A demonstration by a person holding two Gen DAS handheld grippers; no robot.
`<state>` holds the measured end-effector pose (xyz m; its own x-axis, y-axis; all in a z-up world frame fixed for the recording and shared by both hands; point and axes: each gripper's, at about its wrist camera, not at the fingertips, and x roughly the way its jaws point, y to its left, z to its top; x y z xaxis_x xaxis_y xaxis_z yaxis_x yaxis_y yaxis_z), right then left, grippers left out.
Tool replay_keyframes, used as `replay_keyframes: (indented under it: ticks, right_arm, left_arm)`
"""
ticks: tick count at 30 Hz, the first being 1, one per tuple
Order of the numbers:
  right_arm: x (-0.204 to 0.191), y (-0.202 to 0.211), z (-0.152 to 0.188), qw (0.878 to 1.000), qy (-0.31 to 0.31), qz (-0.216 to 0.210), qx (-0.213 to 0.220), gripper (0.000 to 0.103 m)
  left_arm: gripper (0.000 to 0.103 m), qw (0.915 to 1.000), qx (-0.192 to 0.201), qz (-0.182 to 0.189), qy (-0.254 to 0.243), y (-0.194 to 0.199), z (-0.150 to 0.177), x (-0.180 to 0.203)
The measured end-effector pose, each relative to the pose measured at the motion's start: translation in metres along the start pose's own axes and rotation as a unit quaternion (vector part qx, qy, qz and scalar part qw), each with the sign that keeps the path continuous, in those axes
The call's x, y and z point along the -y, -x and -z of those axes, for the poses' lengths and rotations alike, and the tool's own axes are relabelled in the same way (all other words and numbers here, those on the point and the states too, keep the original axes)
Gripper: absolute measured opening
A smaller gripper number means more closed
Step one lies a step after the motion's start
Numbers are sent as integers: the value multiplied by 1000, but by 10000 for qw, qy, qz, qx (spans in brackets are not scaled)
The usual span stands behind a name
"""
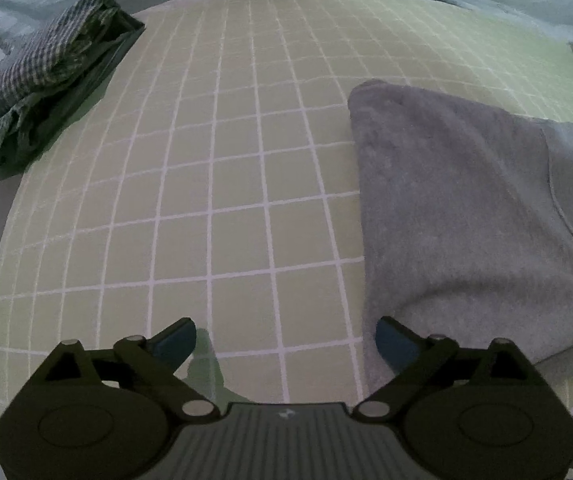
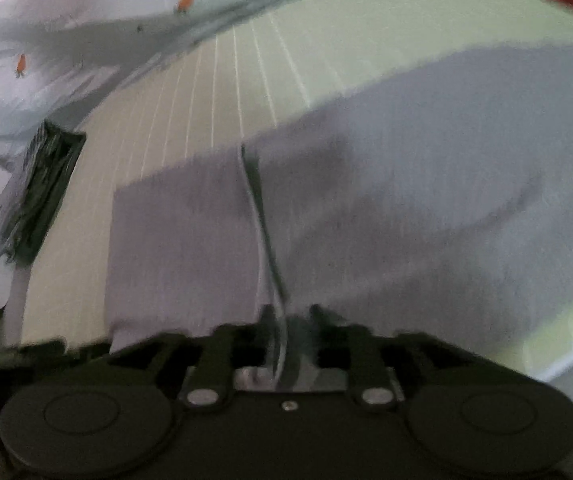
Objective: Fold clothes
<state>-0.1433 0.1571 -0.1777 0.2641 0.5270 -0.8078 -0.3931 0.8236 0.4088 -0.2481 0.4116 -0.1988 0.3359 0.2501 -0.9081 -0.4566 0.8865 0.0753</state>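
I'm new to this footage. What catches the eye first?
The grey garment lies on the right of the green grid mat, and the right gripper is shut on its edge. A folded checked garment sits at the mat's far left corner. The left gripper is open over bare mat.

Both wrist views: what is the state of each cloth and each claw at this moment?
Left claw: open, empty, over the green grid mat.
Right claw: shut on the grey garment's edge.
Grey garment: partly folded on the mat.
Checked cloth: folded, at the mat's far left corner.
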Motion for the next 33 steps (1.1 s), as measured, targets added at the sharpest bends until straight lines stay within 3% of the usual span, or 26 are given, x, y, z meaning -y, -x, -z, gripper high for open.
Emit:
replay_keyframes:
  ticks: [1, 5, 9, 14, 15, 17, 21, 24, 28, 31, 33]
  right_arm:
    - [-3, 0, -3, 9999, 48, 10, 112, 46]
    - [-19, -11, -14, 9991, 248, -80, 340, 46]
    - [-39, -38, -21, 9956, 795, 107, 482, 46]
    - [-55, -72, -53, 9897, 1166, 58, 828, 58]
    - [-55, -78, -58, 9900, 1150, 45, 819, 54]
    - [-53, -82, -66, 9900, 1128, 2, 852, 4]
    - [-48, -80, -76, 9887, 1037, 125, 1079, 3]
    - [-40, -79, -79, 9900, 915, 334, 1022, 7]
    - [-21, -54, -65, 9921, 530, 302, 1099, 43]
    - [0, -36, -43, 9957, -29, 83, 925, 43]
    - [8, -29, -33, 9958, -158, 152, 885, 43]
  left_arm:
    - [98, 10000, -12, 9, 27, -1, 0, -1]
    - [99, 10000, -7, -1, 3, -1, 0, -2]
    - [99, 9999, 28, -63, -83, -1, 0, 0]
    - [101, 9999, 39, -87, -53, -1, 1, 0]
    - [102, 9999, 37, -86, -40, -1, 1, -1]
    - [103, 10000, 33, -80, -4, -2, 1, -2]
    - [103, 9999, 16, -47, 98, -2, 1, -4]
    - [103, 9999, -9, -22, 169, -3, 2, -5]
    - [103, 9998, -33, 13, 206, -3, 1, -7]
    - [103, 9997, -66, 25, 248, -4, 0, -7]
    - [103, 9997, -74, 0, 242, -4, -1, -5]
